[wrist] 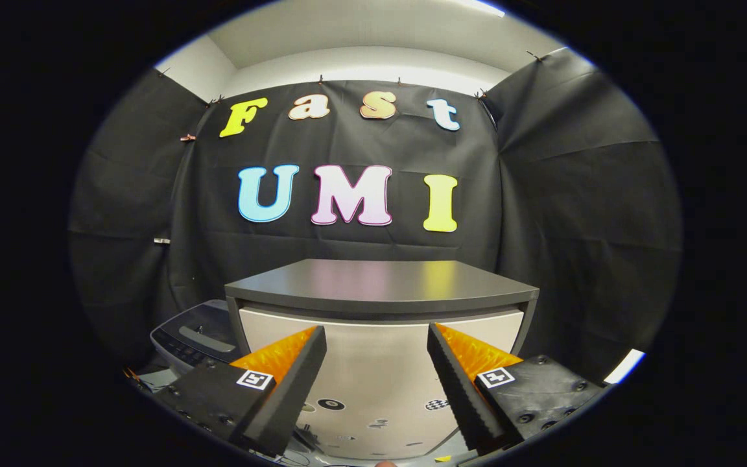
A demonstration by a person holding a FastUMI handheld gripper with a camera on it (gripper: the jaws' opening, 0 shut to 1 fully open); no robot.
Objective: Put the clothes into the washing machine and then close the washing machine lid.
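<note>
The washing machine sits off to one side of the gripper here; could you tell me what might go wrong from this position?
1. The gripper is open, holds nothing, and faces the cabinet, not the washing machine, so swinging over could clip the cabinet's corner.
2. Little of the washing machine shows, so judging its lid from here is risky.

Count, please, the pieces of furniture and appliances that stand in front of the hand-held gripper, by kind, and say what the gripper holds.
Cabinet, dark top, pale front: 1
Washing machine, beside the cabinet, partly hidden: 1
Total: 2
The hand-held gripper is open, its fingers spread apart with nothing between them.
</note>
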